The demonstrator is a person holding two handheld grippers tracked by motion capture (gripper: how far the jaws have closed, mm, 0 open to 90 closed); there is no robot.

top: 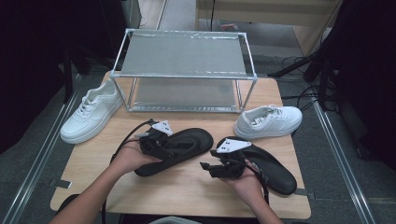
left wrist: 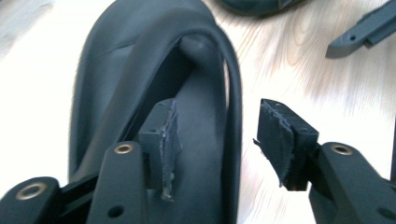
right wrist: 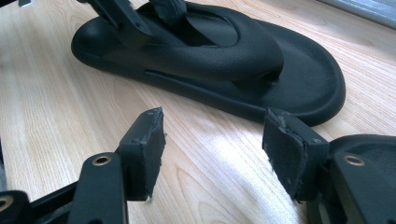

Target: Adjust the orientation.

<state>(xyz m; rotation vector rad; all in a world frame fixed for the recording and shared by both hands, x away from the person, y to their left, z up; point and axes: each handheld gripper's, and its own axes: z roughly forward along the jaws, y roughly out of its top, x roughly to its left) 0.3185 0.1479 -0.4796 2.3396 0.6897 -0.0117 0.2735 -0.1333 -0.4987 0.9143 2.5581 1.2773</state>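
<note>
Two black flip-flop sandals lie on the wooden table. The left sandal (top: 187, 144) (left wrist: 116, 70) (right wrist: 224, 60) has my left gripper (top: 156, 140) (left wrist: 219, 140) at its strap. The jaws stand open, one pad inside under the strap and the other outside over the table. The strap's side edge runs between the pads without being pressed. The right sandal (top: 275, 170) lies under my right hand. My right gripper (top: 208, 167) (right wrist: 212, 135) is open over bare wood, nothing between its pads, and it faces the left sandal.
A white sneaker (top: 91, 112) lies at the table's left edge and another (top: 268, 120) at the right. A two-tier metal shoe rack (top: 184, 70) stands at the back. The table's front edge (top: 187, 212) is near the person's forearms.
</note>
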